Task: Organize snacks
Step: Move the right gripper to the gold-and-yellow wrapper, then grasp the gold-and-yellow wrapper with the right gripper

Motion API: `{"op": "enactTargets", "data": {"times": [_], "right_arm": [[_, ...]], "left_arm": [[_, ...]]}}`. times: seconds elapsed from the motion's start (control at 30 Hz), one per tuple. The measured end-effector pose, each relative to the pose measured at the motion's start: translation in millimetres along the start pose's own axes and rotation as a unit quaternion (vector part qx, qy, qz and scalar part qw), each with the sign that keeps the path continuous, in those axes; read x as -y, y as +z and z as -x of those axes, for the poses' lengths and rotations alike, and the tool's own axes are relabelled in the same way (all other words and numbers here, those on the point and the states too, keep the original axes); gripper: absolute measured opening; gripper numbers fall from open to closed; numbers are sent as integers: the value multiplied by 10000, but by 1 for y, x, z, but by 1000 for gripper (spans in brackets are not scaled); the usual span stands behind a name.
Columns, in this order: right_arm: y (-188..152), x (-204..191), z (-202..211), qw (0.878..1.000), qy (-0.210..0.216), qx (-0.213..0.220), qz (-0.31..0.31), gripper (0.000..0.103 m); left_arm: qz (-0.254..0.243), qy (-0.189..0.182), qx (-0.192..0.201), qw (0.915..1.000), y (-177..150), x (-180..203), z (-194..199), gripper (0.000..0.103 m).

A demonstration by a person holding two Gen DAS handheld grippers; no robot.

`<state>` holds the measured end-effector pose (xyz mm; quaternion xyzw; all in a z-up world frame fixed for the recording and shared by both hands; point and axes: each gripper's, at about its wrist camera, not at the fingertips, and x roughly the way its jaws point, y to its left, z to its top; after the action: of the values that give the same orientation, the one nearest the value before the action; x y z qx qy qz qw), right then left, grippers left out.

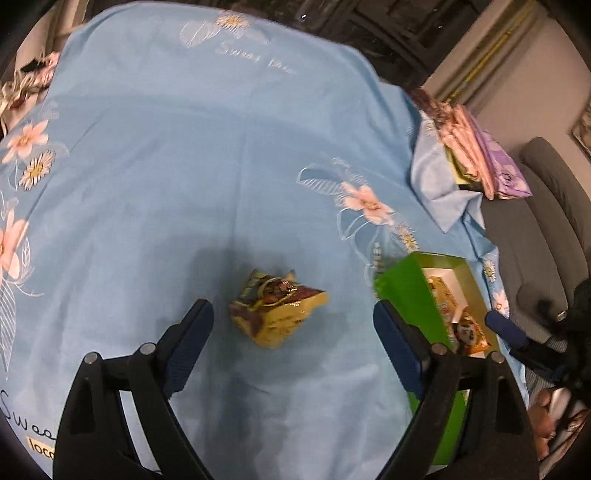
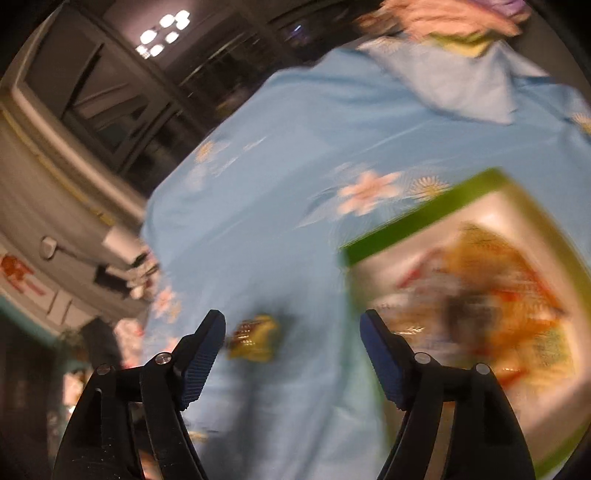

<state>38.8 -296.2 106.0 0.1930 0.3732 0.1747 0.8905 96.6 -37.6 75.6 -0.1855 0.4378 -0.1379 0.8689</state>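
Dark windows [image 2: 110, 92], grey sofa [image 1: 546, 206], ceiling lamp [image 2: 162, 33]

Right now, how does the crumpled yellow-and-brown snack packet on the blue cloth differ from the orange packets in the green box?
The yellow-and-brown snack packet lies alone on the blue floral cloth, out in the open; the orange packets sit inside the green cardboard box. The loose one is crumpled and bunched; the boxed ones lie flatter. The left gripper, open, frames the loose packet. Both look like shiny foil wrappers.

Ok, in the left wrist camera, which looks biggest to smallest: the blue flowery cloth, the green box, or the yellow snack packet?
1. blue flowery cloth, by far.
2. green box, though it's partly hidden and near the camera.
3. yellow snack packet.
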Motion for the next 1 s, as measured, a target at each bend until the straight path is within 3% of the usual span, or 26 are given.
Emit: {"op": "enactTargets", "data": {"times": [0.2, 0.43, 0.57, 0.8, 1.0], "right_arm": [[7, -35, -87, 9955, 57, -904, 285, 76], [-7, -40, -160, 9857, 17, -1646, 361, 76], [-17, -40, -176, 9823, 151, -1837, 328, 73], [-26, -38, -184, 9784, 327, -2000, 407, 58], [-29, -40, -181, 9793, 477, -1938, 331, 52]], "left_arm": [[69, 5, -177, 9998, 1, -10, -13, 88], [111, -1, -447, 9989, -3, -18, -31, 87], [132, 26, -577, 9982, -6, -21, -38, 84], [185, -83, -698, 9974, -11, -25, -42, 57], [-15, -22, -609, 9981, -13, -19, -33, 46]]}}
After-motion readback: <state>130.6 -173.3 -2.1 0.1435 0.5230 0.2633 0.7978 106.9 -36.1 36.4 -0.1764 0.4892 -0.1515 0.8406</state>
